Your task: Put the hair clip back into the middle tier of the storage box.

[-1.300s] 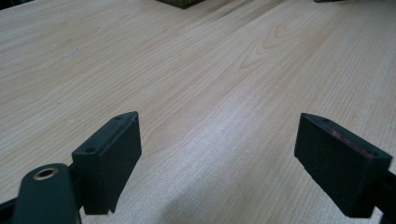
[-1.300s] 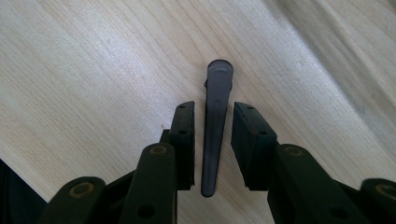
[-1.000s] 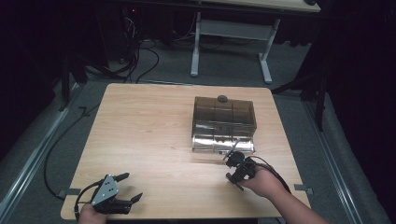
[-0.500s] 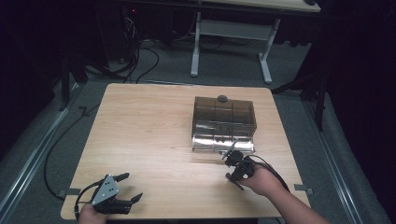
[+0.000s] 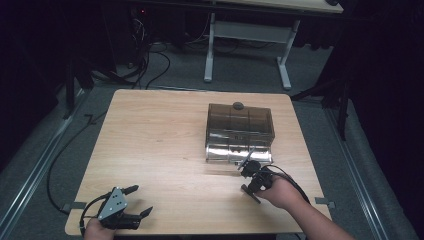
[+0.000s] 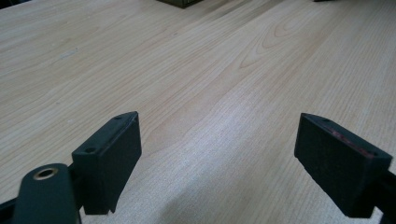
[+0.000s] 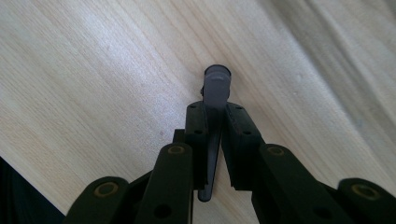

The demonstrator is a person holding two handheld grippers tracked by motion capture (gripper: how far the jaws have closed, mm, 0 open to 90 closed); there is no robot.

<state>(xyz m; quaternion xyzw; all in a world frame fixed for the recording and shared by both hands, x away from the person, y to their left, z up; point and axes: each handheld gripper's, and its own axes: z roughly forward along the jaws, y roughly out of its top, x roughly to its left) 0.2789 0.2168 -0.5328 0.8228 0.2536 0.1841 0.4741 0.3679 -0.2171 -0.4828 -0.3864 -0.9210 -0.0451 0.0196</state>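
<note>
now right hand-held gripper (image 7: 215, 122) just closing, pinching a grey handle (image 7: 216, 86); left hand-held gripper (image 6: 219, 154) spread wide.

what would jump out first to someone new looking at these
The smoky translucent plastic box with a round knob stands right of centre on the pale wooden table. Just in front of it, the right tool has just been closing on a slim grey plastic piece. The left tool waits open at the near-left corner.

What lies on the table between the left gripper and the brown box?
Nothing: in the high view the wooden table is bare between the left gripper and the brown box.
</note>
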